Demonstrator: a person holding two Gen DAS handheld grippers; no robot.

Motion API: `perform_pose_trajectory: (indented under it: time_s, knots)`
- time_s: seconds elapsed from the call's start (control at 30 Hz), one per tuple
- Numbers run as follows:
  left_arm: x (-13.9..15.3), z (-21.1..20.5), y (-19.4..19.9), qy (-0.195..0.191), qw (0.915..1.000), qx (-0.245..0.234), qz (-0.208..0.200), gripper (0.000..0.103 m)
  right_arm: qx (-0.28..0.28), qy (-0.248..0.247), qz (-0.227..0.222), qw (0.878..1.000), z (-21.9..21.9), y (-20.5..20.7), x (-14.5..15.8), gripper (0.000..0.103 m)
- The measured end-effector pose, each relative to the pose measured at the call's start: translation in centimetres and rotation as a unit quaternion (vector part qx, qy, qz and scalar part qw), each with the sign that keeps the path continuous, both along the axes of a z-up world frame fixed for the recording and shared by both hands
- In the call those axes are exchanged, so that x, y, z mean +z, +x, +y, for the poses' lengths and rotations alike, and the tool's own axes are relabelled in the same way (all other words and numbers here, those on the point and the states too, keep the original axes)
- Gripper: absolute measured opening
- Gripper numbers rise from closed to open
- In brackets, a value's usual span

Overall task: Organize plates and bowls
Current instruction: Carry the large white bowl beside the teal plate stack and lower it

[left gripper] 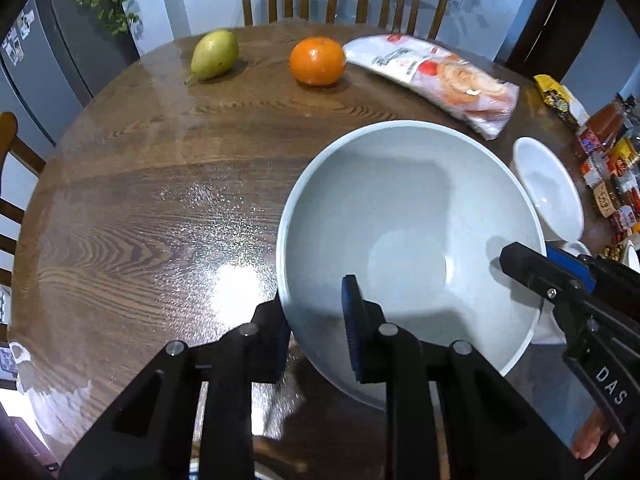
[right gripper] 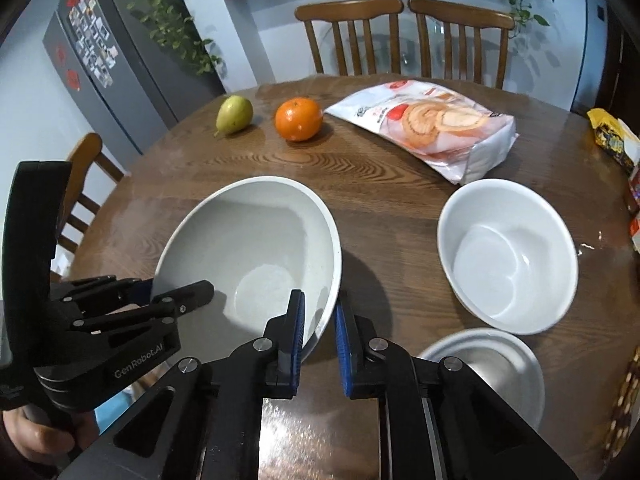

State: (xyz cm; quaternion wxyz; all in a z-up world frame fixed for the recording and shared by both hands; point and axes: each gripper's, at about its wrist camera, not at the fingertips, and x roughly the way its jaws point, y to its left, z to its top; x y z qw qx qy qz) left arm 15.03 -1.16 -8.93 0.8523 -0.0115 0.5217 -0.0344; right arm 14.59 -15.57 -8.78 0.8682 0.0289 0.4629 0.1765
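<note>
Both grippers on the large bowl

You had the left gripper and right gripper each clamping its rim, jaws either side, above the tabletop.

large pale bowl tilted above the table, smaller white bowl upright beside it

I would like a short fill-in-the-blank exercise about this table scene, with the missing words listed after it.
1. Both hand-held grippers, the left hand-held gripper and the right hand-held gripper, clamp the rim of the large ____.
2. On the wooden table, the fruit between the pear and the snack bag is an ____.
3. The chairs behind the table are made of ____.

Missing words: bowl; orange; wood
</note>
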Motion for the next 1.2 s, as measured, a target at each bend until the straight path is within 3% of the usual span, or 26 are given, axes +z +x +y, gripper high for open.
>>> perform_pose_trajectory:
  time_s: [0.2, 0.4, 0.73, 1.0, 1.2]
  knots:
    - [2.4, -0.7, -3.4, -0.007, 0.9994, -0.005, -0.033, 0.022, -0.002, 0.019, -0.027, 0.999, -1.0, -3.1, 2.7, 0.016]
    - [2.8, -1.0, -6.6, -0.017, 0.9991, -0.006, -0.037, 0.022, 0.000, 0.025, -0.031, 0.999, -1.6, -6.2, 3.6, 0.016]
    - [0.2, -1.5, -10.5, -0.019, 0.9997, -0.013, 0.002, 0.020, 0.004, 0.012, 0.004, 1.000, -1.9, -11.2, 0.9, 0.016]
    - [-1.1, -2.4, -11.1, 0.001, 0.9994, -0.026, 0.022, 0.020, -0.009, 0.026, 0.049, 0.998, -3.0, -12.3, -1.7, 0.017]
    - [-1.9, -2.4, -11.0, 0.006, 0.9991, -0.026, 0.032, 0.020, -0.015, 0.032, 0.058, 0.998, -3.2, -12.6, -2.5, 0.017]
